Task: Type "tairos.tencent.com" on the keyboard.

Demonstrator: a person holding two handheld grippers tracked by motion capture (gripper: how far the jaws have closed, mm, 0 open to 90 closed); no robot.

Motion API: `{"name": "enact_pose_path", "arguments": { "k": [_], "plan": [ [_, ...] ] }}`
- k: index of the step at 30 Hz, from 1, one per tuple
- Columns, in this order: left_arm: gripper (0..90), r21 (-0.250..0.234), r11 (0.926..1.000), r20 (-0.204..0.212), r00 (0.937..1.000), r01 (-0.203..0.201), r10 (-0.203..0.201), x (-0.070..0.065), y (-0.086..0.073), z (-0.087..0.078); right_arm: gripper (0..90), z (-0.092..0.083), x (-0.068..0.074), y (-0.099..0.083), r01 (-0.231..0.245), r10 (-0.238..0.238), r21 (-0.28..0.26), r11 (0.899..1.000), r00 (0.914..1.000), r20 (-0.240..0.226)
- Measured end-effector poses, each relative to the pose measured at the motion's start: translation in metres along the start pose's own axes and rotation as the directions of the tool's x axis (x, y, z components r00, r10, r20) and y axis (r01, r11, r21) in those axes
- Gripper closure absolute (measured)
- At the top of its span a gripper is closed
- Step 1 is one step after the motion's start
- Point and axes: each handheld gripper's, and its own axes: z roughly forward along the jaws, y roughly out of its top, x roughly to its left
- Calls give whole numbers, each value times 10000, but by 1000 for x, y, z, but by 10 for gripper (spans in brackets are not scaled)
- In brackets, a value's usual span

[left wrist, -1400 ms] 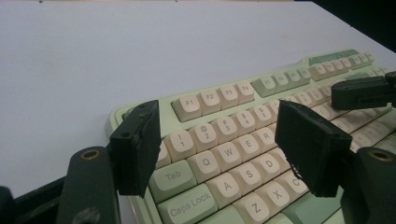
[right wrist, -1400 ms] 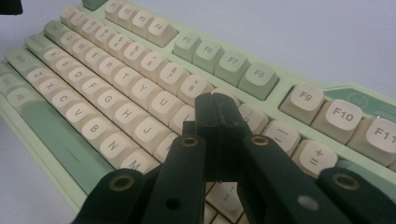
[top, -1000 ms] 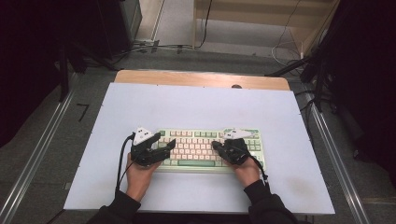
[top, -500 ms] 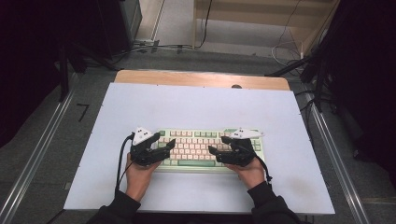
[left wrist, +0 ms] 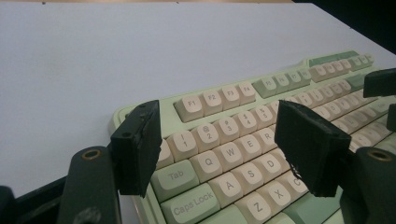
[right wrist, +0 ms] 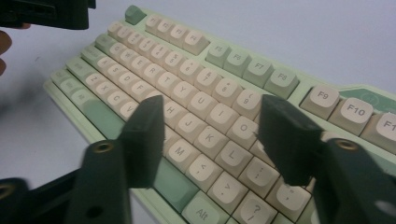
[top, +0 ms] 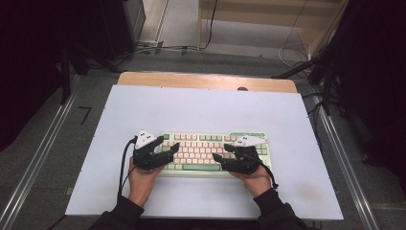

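A mint-green keyboard (top: 206, 148) with cream keys lies on the white table top (top: 201, 108), near the front. My left gripper (top: 173, 152) hovers over the keyboard's left end with its jaws open, and nothing is between them (left wrist: 217, 126); the Q, W and A keys (left wrist: 233, 154) show under the gap. My right gripper (top: 220, 153) is over the right half, pointing left. Its jaws have just been closing a little but stand open (right wrist: 212, 109) above the letter keys (right wrist: 201, 135), gripping nothing.
The white table top extends far behind and to both sides of the keyboard. A wooden strip (top: 206, 80) runs along its far edge. Metal rails (top: 43, 153) flank the table, and cables (top: 158, 47) lie on the floor beyond.
The right gripper's jaws, shut a second ago, spread wide and then narrowed somewhat, staying over the keyboard's right half. The left gripper has not moved.
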Motion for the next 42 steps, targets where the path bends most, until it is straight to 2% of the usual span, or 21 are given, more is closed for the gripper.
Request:
{"name": "enact_pose_path", "arguments": {
  "k": [4, 9, 14, 26, 38, 42],
  "plan": [
    [321, 7, 10000, -4, 10000, 0, 0, 0, 0, 0, 642, -2, 2, -1, 127, -128, -159, 9998, 9999, -76],
    [321, 9, 10000, 11, 10000, -8, 8, -1, 0, 0, 867, 0, 4, -3, 409, -409, -11, 9992, 9989, -222],
    [320, 18, 10000, -4, 10000, -6, 6, -1, 0, 0, 877, 2, 7, -3, 642, -639, 91, 9979, 9976, -283],
    [320, 43, 10000, -9, 10000, -16, 16, -1, -1, 1, 876, 14, 13, -7, 875, -854, 577, 9945, 9956, -378],
    [320, 83, 10000, -33, 10000, -54, 55, -1, -1, 1, 876, 19, 14, -9, 947, -924, 785, 9924, 9952, -322],
    [320, 98, 9999, -15, 10000, -51, 51, -1, -1, 1, 876, 23, 16, -10, 1101, -1082, 908, 9898, 9938, -250]
  ]
}}
